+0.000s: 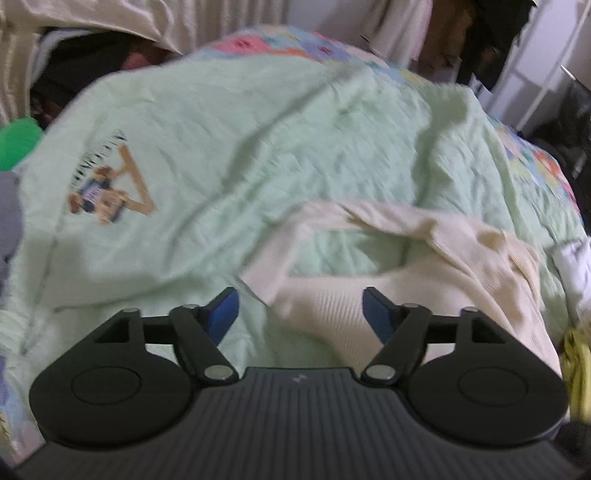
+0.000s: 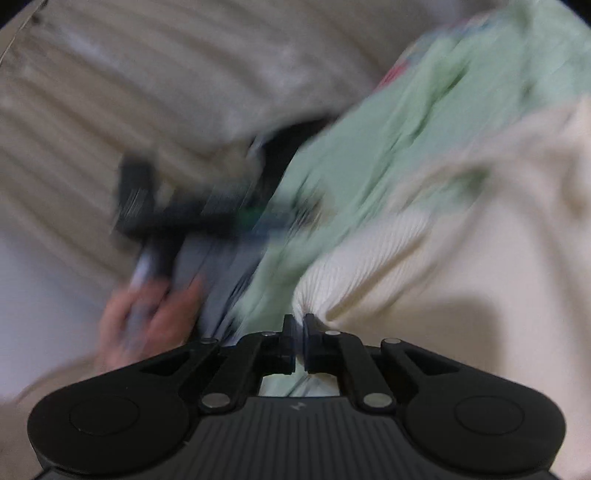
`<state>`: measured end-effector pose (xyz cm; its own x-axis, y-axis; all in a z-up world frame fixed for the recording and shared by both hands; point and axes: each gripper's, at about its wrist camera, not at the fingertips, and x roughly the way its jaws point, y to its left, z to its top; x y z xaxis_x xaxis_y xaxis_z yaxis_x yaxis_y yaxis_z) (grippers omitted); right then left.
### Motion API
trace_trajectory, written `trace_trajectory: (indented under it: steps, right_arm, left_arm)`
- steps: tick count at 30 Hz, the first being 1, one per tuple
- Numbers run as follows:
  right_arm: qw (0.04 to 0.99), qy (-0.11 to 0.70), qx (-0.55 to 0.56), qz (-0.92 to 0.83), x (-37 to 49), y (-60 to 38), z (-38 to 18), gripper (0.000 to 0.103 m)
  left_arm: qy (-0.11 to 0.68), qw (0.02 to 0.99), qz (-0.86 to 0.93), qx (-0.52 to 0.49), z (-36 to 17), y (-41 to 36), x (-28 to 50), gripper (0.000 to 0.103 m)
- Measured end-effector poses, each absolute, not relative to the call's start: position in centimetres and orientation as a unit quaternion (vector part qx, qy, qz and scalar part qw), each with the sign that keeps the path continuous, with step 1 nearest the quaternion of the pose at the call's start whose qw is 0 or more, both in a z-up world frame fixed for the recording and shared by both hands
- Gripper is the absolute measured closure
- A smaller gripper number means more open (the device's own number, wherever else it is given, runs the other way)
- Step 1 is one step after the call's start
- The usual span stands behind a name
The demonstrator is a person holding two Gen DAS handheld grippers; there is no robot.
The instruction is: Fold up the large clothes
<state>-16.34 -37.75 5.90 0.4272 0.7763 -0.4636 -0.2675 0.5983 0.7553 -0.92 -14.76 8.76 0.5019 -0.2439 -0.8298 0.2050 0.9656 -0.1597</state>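
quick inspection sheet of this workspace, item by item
surface: bed with floral quilt, mostly covered by clothes
job's things: mint green shirt with printed graphic, spread out and wrinkled; cream ribbed sweater bunched on top of it
clutter: green object at the left edge; yellow item at the right edge; dark heap at the far left
grippers: left gripper jaws wide open over the sweater; right gripper jaws shut on a sweater fold
cables: nothing seen
surroundings: pale curtain; hanging dark clothes; right view blurred

From my left gripper (image 1: 301,314), the ribbed sweater (image 1: 424,295) lay ahead and right, on the printed shirt (image 1: 221,147); behind both, the quilt (image 1: 277,42); curtains (image 2: 129,74) left.
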Motion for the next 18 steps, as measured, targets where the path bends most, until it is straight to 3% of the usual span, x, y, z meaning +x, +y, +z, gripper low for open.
trace_trajectory:
  steps: [2, 4, 5, 7, 8, 9, 15, 18]
  right_arm:
    - [0.764, 0.466, 0.267, 0.356, -17.6, -35.5, 5.2, 0.09]
    - [0.752, 0.502, 0.235, 0.357, -18.6, -34.1, 4.8, 0.068]
    - [0.747, 0.518, 0.219, 0.356, -19.2, -33.4, 4.6, 0.066]
    - [0.751, 0.507, 0.219, 0.363, -20.0, -34.0, 5.7, 0.063]
    - [0.759, 0.493, 0.229, 0.359, -20.3, -34.9, 6.5, 0.051]
    - [0.774, 0.475, 0.237, 0.346, -20.5, -36.2, 7.5, 0.046]
    - [0.872, 0.372, 0.281, 0.149, -19.4, -47.9, 11.3, 0.036]
    - [0.884, 0.356, 0.301, 0.038, -17.3, -54.1, 10.7, 0.032]
  left_arm:
    - [0.489, 0.864, -0.123, -0.019, 8.2, -14.6, -0.5, 0.021]
    - [0.501, 0.857, -0.123, -0.013, 7.1, -14.9, -0.2, 0.019]
    - [0.507, 0.853, -0.124, -0.007, 6.5, -15.1, 0.0, 0.017]
    - [0.517, 0.847, -0.124, 0.008, 5.6, -15.3, 0.5, 0.013]
    - [0.528, 0.84, -0.12, 0.028, 4.2, -15.8, 1.0, 0.011]
    - [0.535, 0.836, -0.116, 0.042, 3.1, -16.1, 1.4, 0.011]
    - [0.586, 0.792, -0.139, 0.099, -3.2, -17.5, 4.2, 0.011]
    - [0.566, 0.796, -0.159, 0.146, -3.6, -19.3, 4.4, 0.011]
